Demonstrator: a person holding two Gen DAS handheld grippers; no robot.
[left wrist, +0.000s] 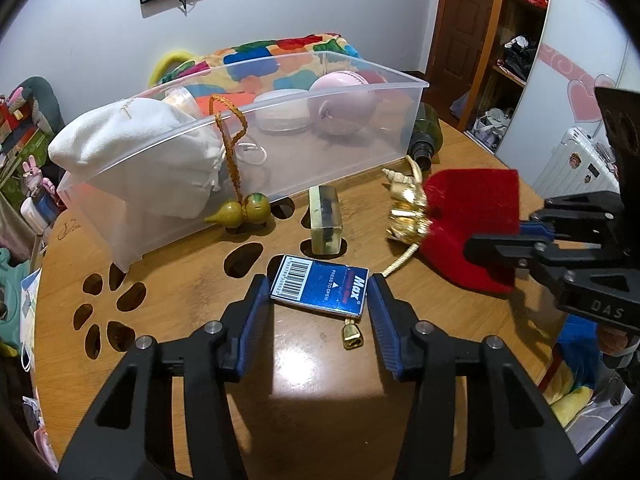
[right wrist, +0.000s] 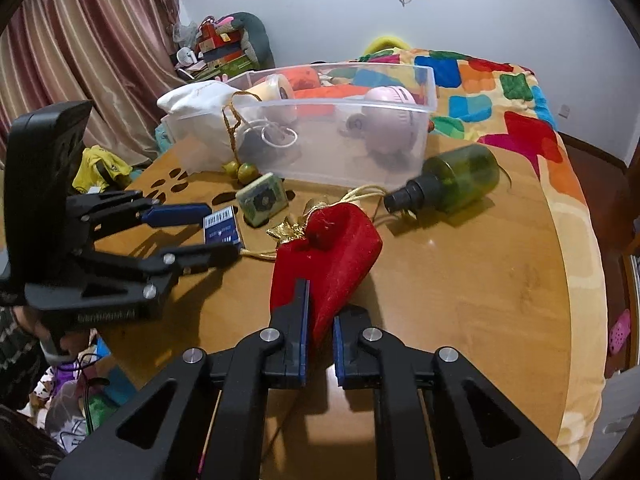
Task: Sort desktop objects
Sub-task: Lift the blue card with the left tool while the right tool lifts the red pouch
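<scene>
A blue "Max" box [left wrist: 320,290] lies on the wooden table [left wrist: 180,264], between the fingers of my left gripper [left wrist: 320,300]. The jaws stand open on either side of it, close to its edges. My right gripper [right wrist: 320,312] is shut on the bottom edge of a red velvet pouch [right wrist: 332,248] with a gold tied neck [left wrist: 408,216]. The pouch looks slightly lifted. The pouch [left wrist: 472,216] and right gripper [left wrist: 516,240] show at the right of the left wrist view. The left gripper [right wrist: 224,232] and the blue box [right wrist: 222,228] show in the right wrist view.
A clear plastic bin [left wrist: 256,120] at the back holds a white pouch [left wrist: 132,152], a pink round device [left wrist: 342,100] and other items. In front lie a gourd charm [left wrist: 240,212], a clear resin block [left wrist: 326,220] and a green bottle [right wrist: 452,180]. A colourful blanket [right wrist: 500,96] lies beyond.
</scene>
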